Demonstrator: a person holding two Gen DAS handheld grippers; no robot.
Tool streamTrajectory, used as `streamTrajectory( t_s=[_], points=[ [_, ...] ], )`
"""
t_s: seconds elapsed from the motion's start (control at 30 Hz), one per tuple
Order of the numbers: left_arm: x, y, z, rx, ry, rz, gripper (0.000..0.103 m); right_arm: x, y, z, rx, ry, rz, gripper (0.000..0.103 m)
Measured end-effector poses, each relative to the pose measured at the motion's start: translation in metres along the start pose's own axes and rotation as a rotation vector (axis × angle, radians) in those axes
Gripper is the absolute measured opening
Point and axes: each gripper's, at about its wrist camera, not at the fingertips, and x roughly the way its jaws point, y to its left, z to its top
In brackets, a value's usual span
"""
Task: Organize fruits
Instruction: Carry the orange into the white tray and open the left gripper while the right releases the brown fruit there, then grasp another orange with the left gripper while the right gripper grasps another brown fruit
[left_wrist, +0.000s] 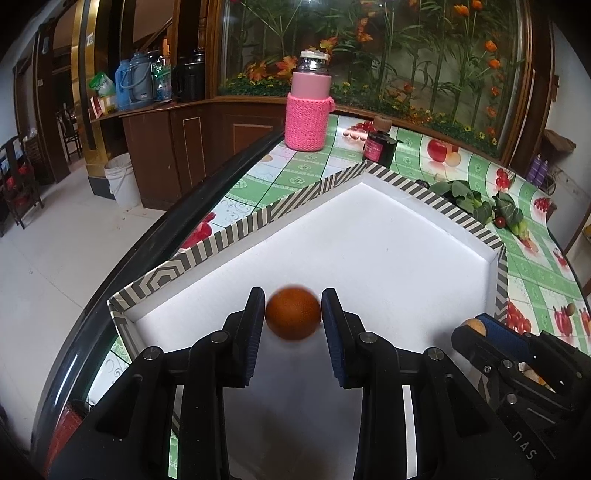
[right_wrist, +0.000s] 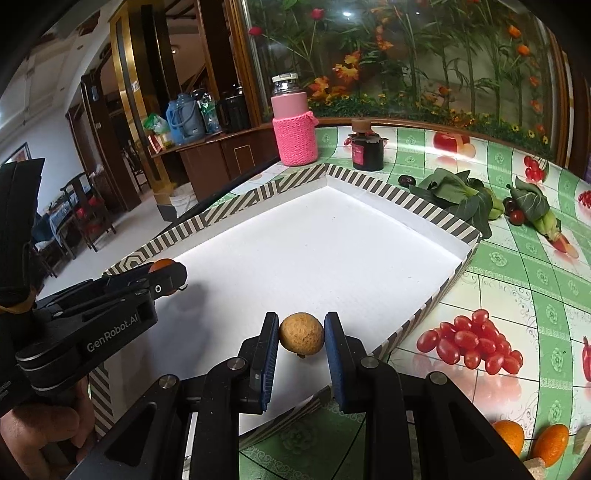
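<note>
My left gripper (left_wrist: 293, 314) is shut on a small round orange-brown fruit (left_wrist: 293, 312), held above the near left part of a shallow white tray (left_wrist: 388, 236) with a striped rim. The right wrist view shows that gripper (right_wrist: 166, 277) from the side, with the orange fruit (right_wrist: 162, 264) peeking out at its tip. My right gripper (right_wrist: 301, 334) is shut on a small tan round fruit (right_wrist: 301, 333) over the tray's (right_wrist: 332, 240) near edge. In the left wrist view the right gripper (left_wrist: 480, 328) enters at the lower right with the tan fruit (left_wrist: 474, 325) at its tip.
A pink knit-sleeved bottle (right_wrist: 293, 125) and a dark jar (right_wrist: 366, 147) stand behind the tray. Leafy greens (right_wrist: 465, 199), a cherry tomato (right_wrist: 517, 216) and a dark fruit (right_wrist: 406, 180) lie to its right on the fruit-print tablecloth. The table edge drops to the floor at left.
</note>
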Motion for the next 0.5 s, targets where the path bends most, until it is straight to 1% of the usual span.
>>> streamTrajectory(
  t_s=[0.07,0.2,0.3,0.33,0.37,0.43,0.5],
  points=[
    [0.0005,-0.0007,-0.0004,0.004,0.002,0.009,0.031,0.0,0.001,-0.0003,-0.004,0.001,-0.007,0.024],
    [0.001,-0.0004,-0.0005,-0.001,0.004,0.0,0.031,0.0003,0.0029,-0.0005,-0.012,0.003,-0.018,0.024],
    [-0.0013,-0.0003,-0.0002,-0.001,-0.008,-0.007,0.045,0.0,0.0024,-0.0006,-0.006,0.001,-0.011,0.024],
    [-0.0025,-0.0002,0.0001,-0.001,-0.015,-0.007,0.053,-0.0009,0.0022,-0.0006,-0.003,-0.003,-0.01,0.026],
    [-0.004,0.0,0.0004,-0.002,-0.025,-0.011,0.058,-0.0017,0.0018,-0.0005,0.0,-0.007,-0.009,0.028],
    [-0.0044,-0.0008,0.0005,0.0,-0.03,-0.009,0.059,-0.0044,0.0016,-0.0006,0.004,-0.019,-0.01,0.03],
    [-0.0038,0.0002,0.0008,-0.006,-0.028,-0.023,0.059,-0.0084,0.0009,-0.0013,0.011,-0.037,-0.023,0.03]
  ],
)
